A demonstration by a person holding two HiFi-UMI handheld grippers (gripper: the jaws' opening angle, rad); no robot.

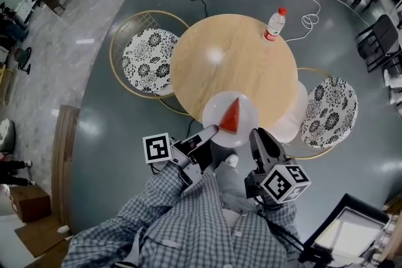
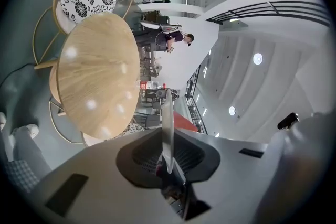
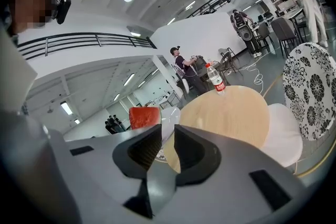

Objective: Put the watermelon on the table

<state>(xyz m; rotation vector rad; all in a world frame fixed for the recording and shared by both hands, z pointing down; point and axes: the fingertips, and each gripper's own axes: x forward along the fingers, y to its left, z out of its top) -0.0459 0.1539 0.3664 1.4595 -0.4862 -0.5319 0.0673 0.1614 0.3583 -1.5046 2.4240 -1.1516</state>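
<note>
In the lower middle of the head view, a red triangular wedge of watermelon lies on a round white translucent plate. The plate is over the near edge of the round light wooden table. Whether it rests on the wood or is just above it, I cannot tell.

The left gripper is clenched on the lower left rim of the plate. In the left gripper view the thin rim stands edge-on between the two dark pads. The right gripper grasps the lower right rim. In the right gripper view its jaws are pressed close on the plate's edge, and the red wedge shows just behind them, left of the centre.

At the far side of the table, toward the upper right of the head view, stands a clear plastic bottle with a red cap. A chair with a black-and-white flowered cushion is beside the table at the left, and a second such chair at the right.
</note>
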